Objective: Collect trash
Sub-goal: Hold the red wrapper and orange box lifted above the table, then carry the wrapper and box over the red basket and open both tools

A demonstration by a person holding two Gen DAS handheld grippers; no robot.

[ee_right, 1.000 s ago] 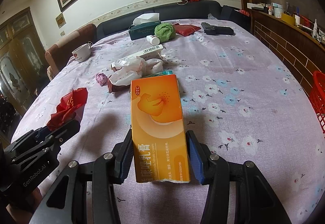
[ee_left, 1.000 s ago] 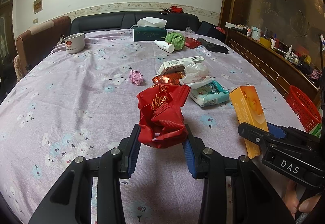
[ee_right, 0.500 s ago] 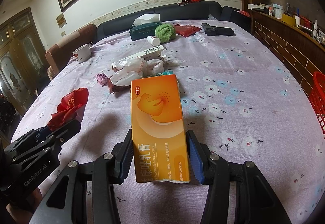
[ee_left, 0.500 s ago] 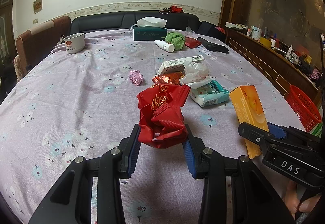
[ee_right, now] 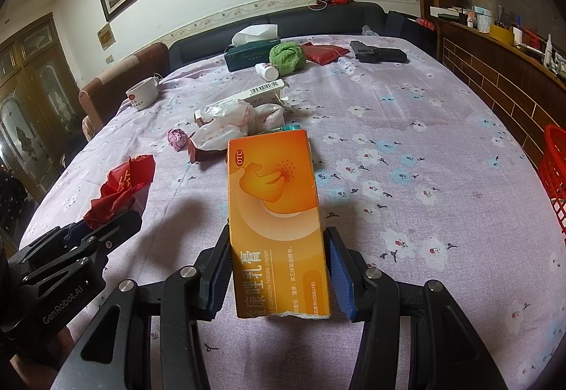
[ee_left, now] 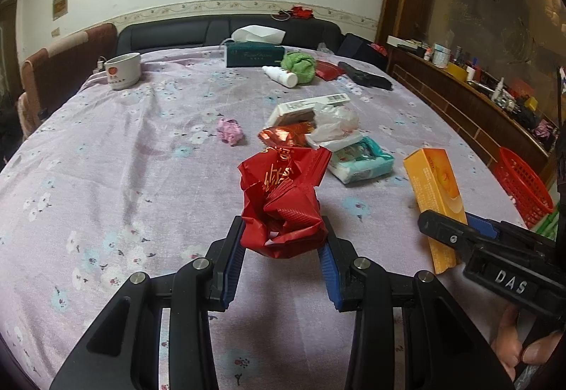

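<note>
My left gripper [ee_left: 282,227] is shut on a crumpled red wrapper [ee_left: 283,199], held just above the flowered tablecloth [ee_left: 123,160]. In the right wrist view that wrapper [ee_right: 120,188] and the left gripper [ee_right: 106,231] show at the lower left. My right gripper [ee_right: 278,238] is shut on a long orange medicine box [ee_right: 272,192], its far end pointing away from me. The left wrist view has the same box [ee_left: 433,185] tilted at the right, with the right gripper [ee_left: 460,234] around its lower end and a hand behind it.
Mid-table lie a pink paper ball [ee_left: 230,131], a red foil wrapper [ee_left: 286,137], a white plastic bag [ee_left: 334,123], a wipes pack [ee_left: 364,162] and a white carton [ee_left: 307,105]. Farther back: cup [ee_left: 122,70], tissue box [ee_left: 254,54], green cloth [ee_left: 299,66]. A red basket [ee_left: 523,185] sits beyond the right table edge.
</note>
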